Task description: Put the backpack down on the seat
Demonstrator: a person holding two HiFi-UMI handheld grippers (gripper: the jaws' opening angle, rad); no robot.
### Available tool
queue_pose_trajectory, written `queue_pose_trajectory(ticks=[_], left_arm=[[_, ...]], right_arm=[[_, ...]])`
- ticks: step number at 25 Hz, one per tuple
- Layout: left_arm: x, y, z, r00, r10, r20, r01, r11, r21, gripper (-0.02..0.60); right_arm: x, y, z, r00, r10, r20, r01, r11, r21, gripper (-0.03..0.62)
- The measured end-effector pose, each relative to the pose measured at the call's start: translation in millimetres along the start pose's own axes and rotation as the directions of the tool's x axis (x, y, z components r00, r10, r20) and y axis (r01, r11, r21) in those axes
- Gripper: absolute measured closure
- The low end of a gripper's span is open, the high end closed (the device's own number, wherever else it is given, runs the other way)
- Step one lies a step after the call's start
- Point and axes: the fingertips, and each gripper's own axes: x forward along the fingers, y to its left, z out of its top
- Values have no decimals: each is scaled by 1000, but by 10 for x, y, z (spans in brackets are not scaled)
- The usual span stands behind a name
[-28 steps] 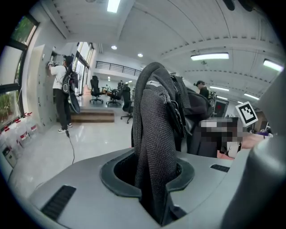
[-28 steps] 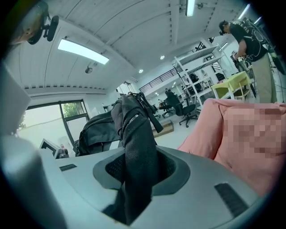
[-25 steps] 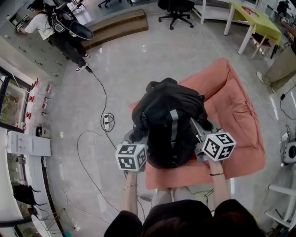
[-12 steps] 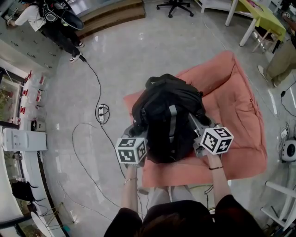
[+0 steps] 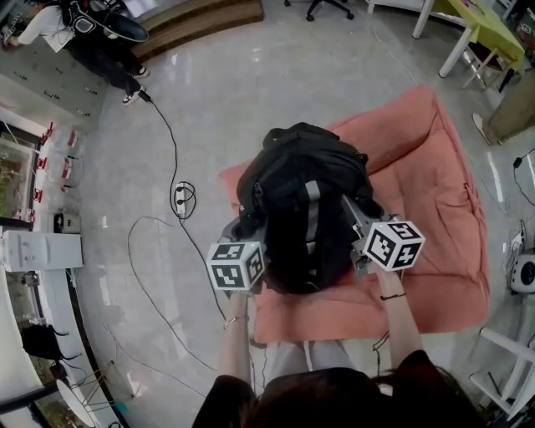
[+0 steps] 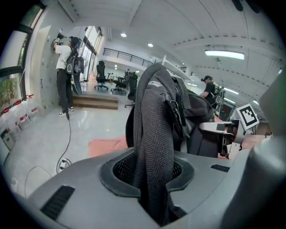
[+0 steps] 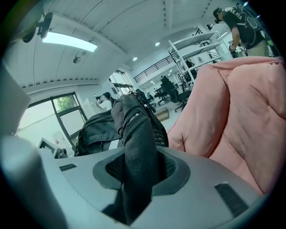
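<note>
A black backpack (image 5: 305, 217) with a grey stripe hangs over the front-left part of a salmon-pink cushioned seat (image 5: 426, 192). My left gripper (image 5: 244, 238) is at the bag's left side and my right gripper (image 5: 361, 221) at its right side; the bag hides both sets of fingertips in the head view. In the left gripper view the jaws are shut on a black mesh shoulder strap (image 6: 154, 147). The right gripper view shows those jaws clamped on the other black strap (image 7: 138, 152), with the pink seat (image 7: 241, 116) close on the right.
A cable and a power strip (image 5: 182, 199) lie on the glossy floor left of the seat. A person (image 5: 84, 33) stands far top left by a wooden step. A yellow-green table (image 5: 476, 25) is top right, and white shelving (image 5: 46, 251) lines the left wall.
Both grippers and the backpack have sunk a little toward the pink seat. The grips on the straps look unchanged.
</note>
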Motion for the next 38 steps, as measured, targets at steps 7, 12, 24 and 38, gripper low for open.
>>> queue_pose_trajectory(ticks=[7, 12, 24, 38], left_arm=[[193, 160, 73, 1000, 18, 12, -17, 1000, -18, 479], [305, 311, 92, 999, 42, 24, -41, 999, -25, 471], [663, 643, 237, 996, 91, 22, -90, 995, -40, 439], [1013, 942, 344, 990, 139, -7, -139, 989, -46, 351]], right_arm=[[266, -93, 62, 1000, 2, -2, -2, 1000, -19, 479], [455, -126, 67, 1000, -11, -9, 10, 999, -37, 467], [927, -229, 165, 998, -69, -4, 68, 995, -75, 447], [1387, -304, 239, 995, -93, -24, 93, 995, -34, 396]])
